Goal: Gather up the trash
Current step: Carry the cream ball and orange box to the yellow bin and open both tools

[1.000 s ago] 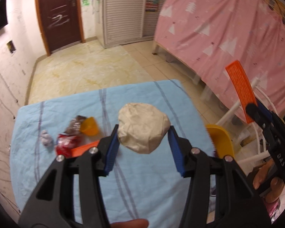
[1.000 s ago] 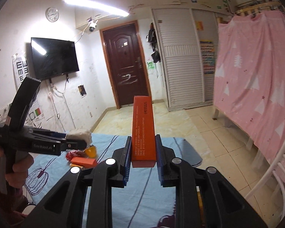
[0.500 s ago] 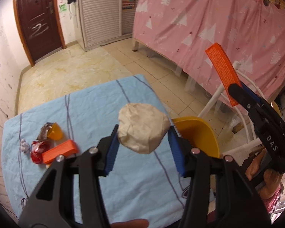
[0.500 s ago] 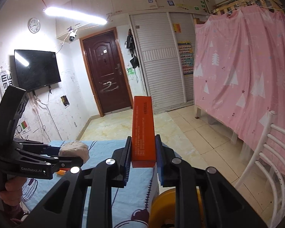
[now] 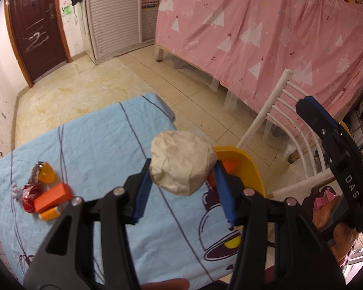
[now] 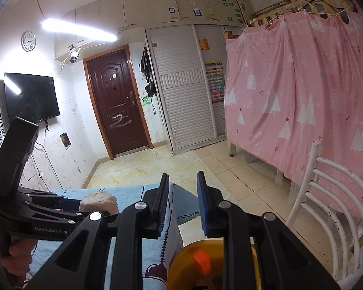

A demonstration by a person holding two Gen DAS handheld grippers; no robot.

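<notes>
Left hand-held gripper [image 5: 182, 181] clamps a paper ball [image 5: 182, 162]; right hand-held gripper [image 6: 182, 203] hangs empty above the yellow bin [image 6: 179, 261].

"GenRobot.AI" is printed on the left tool's side in the right wrist view, and "DAS" on the right tool in the left wrist view. The left one's blue pads press both sides of the crumpled off-white ball, held above the table [image 5: 89, 145] edge, the bin rim at its 3 o'clock. The right one's jaws stand parted with nothing between them, pointing level into the room, with an orange box [image 6: 202, 261] lying in the bin at 6 o'clock. More trash sits on the blue cloth at the left gripper's 9 o'clock: an orange carton [image 5: 52, 197], a red wrapper [image 5: 29, 194] and a yellow cup [image 5: 46, 175].
</notes>
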